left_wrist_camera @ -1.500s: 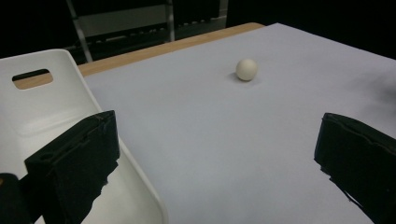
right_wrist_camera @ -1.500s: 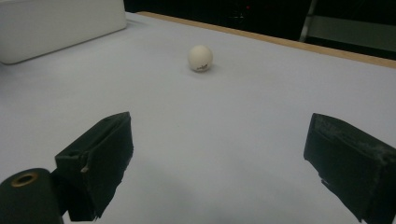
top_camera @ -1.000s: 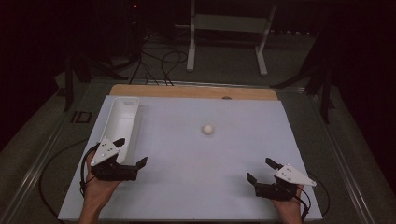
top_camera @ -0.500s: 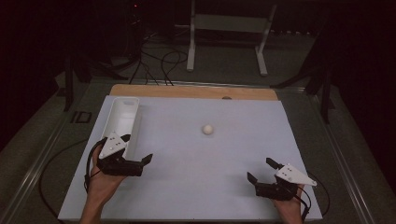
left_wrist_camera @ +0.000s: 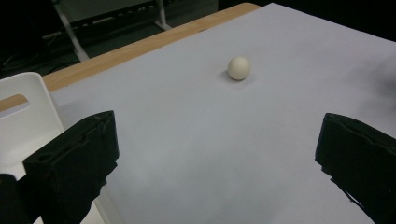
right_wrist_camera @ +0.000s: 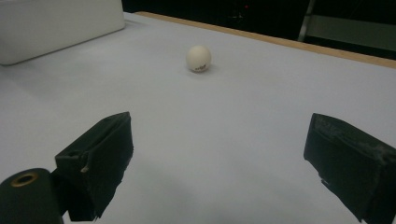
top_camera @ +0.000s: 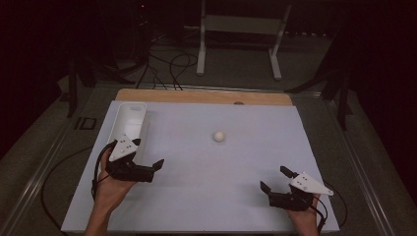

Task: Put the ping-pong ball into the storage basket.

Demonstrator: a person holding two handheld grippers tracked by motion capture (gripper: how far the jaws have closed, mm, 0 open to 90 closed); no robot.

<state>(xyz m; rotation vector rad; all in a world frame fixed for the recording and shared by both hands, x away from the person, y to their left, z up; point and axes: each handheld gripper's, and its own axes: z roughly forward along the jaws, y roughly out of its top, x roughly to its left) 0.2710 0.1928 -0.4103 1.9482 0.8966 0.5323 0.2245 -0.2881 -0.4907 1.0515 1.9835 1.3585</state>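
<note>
Left gripper view looks out between two black jaws standing wide apart with nothing between them, and past them a small white ball (left_wrist_camera: 239,68) sits alone on the pale sheet, well ahead of the jaws. Right gripper view shows the same of the other tool: its jaws spread and empty, the ball (right_wrist_camera: 198,58) well beyond, a faint dark mark low on its side. From the high view, the left gripper (top_camera: 148,168) hovers beside the near end of a long white tray (top_camera: 129,118) at the table's left edge, while the right gripper (top_camera: 276,183) sits near the front right corner; the ball (top_camera: 219,136) rests near the middle of the table (top_camera: 255,162), well apart from both. It looks like a table-tennis ball, so probably very light, hard-shelled, smooth and quick to roll. A hold would likely do best across its widest part, jaws closing gently and evenly, since an off-centre pinch could squirt it away.
</note>
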